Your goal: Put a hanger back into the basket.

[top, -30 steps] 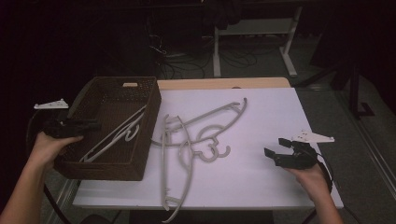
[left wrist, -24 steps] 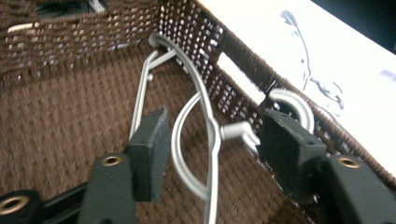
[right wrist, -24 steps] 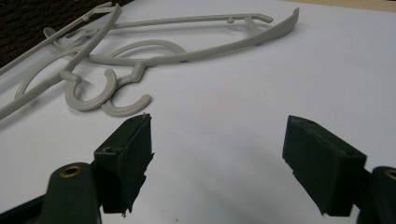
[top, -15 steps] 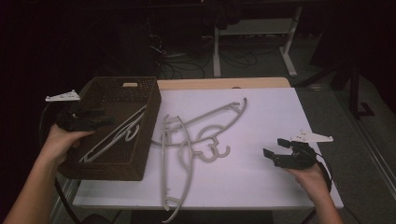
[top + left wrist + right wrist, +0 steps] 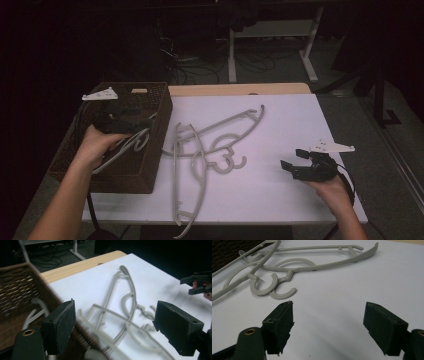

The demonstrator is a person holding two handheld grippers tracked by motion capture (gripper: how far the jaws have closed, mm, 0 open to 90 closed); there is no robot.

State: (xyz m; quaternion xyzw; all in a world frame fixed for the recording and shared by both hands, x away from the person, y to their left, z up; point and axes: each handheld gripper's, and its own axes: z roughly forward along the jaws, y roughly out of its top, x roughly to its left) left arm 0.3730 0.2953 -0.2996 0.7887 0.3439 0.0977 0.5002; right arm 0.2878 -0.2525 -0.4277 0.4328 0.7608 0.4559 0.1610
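Left gripper (image 5: 131, 122) has just been opening, nothing between its jaws, hovering over the wicker basket (image 5: 150, 172) where one grey hanger (image 5: 122, 148) already lies. Right gripper (image 5: 295, 161) sits open too. I reckon the next move is grabbing another from the hanger pile (image 5: 210, 150).

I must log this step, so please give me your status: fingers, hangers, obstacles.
Left gripper over basket, fingers just opened, empty. Right gripper open, low over table. One hanger in basket, rest tangled on table. Nothing in the way.
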